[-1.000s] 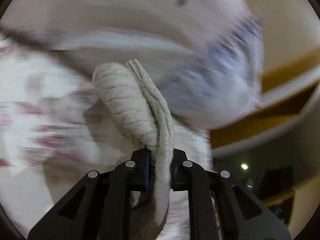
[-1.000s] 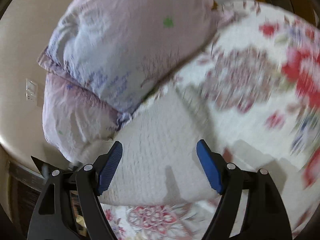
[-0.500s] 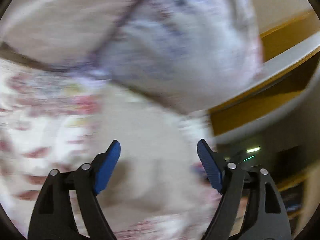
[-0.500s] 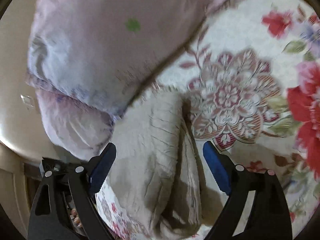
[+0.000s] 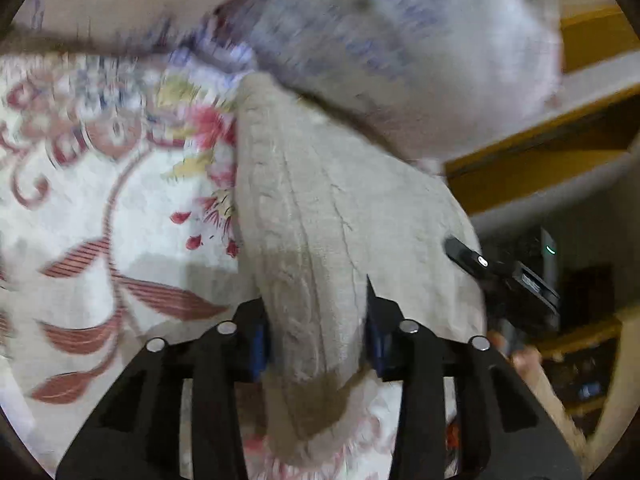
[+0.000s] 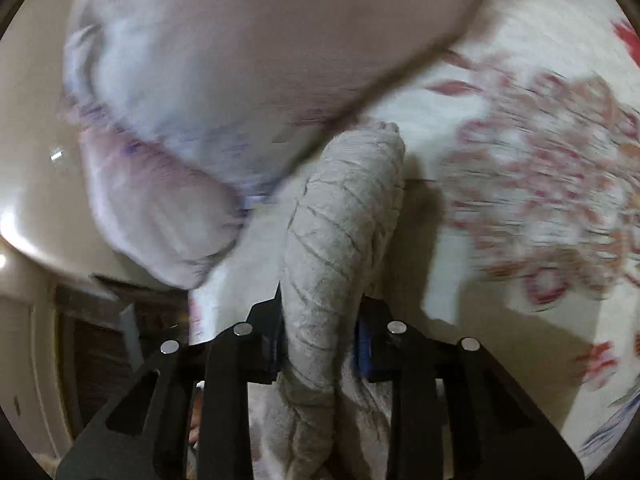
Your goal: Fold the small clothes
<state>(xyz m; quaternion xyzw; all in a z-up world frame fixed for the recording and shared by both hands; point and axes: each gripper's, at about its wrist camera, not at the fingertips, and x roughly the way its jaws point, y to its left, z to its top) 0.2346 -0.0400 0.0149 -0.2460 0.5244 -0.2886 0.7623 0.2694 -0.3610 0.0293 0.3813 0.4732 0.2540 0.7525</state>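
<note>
A beige knitted garment [image 5: 320, 216] lies on a floral bedsheet [image 5: 100, 208], bunched into a thick fold. My left gripper [image 5: 316, 340] is shut on the near end of that fold. The right gripper's black body [image 5: 504, 276] shows at the garment's right edge in the left wrist view. In the right wrist view the same beige garment [image 6: 344, 216] rises as a rolled ridge, and my right gripper [image 6: 318, 340] is shut on its near end. Both views are motion-blurred.
A pale lilac pillow [image 5: 400, 40] lies just behind the garment, also in the right wrist view [image 6: 224, 60]. A yellow and white bed frame [image 5: 560, 152] runs at the right. The floral sheet [image 6: 540, 160] stretches to the right of the right gripper.
Half a second ago both grippers were open over the garment. Now both have closed on bunched folds of it.
</note>
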